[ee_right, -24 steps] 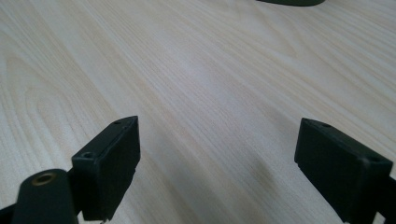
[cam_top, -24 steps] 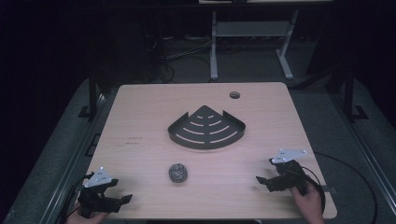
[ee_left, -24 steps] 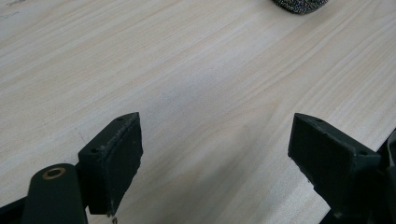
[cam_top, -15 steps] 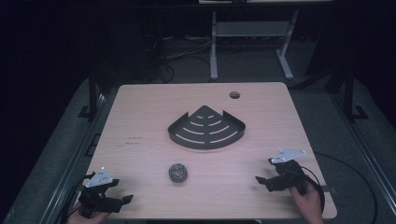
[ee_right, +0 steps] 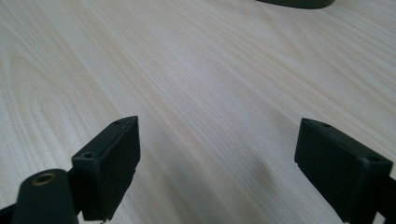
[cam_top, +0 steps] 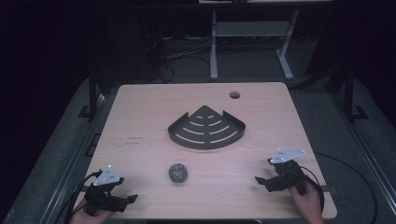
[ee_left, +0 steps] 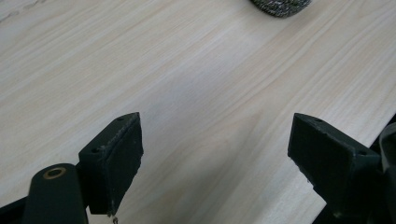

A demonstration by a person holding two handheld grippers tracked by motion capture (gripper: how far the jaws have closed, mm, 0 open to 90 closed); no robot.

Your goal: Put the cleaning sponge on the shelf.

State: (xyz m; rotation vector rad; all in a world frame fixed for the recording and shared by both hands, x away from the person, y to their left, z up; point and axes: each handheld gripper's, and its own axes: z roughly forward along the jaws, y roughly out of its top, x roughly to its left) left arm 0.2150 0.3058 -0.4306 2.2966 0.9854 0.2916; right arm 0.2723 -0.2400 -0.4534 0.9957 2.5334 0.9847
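One dark corner shelf tray [cam_top: 207, 129] near the middle of the wooden table [cam_top: 140, 112], fan-shaped, with a low raised rim and curved slots cut through its floor; nothing lying in it. One metal scouring ball [cam_top: 178, 172] nearer the person's edge, resting on bare wood just in front of the tray and apart from it, between the two grippers though somewhat closer to the left one. In the left gripper view, just the lower rim of that ball [ee_left: 281, 6] at the top edge, well ahead of the jaws. Two grippers in all, one at each near corner. Left gripper [cam_top: 128, 199] low over the near left corner, jaws spread wide with only bare tabletop between them, gripping nothing. Right gripper [cam_top: 259, 180] over the near right corner, held in a hand [cam_top: 306, 198], jaws likewise wide apart and empty, pointing toward the table's middle; in the right gripper view, a sliver of the tray's rim [ee_right: 299, 3] at the top edge. One round cable hole [cam_top: 234, 95] in the far right part of the tabletop. One grey three-cornered plate on top of each gripper, two counted.
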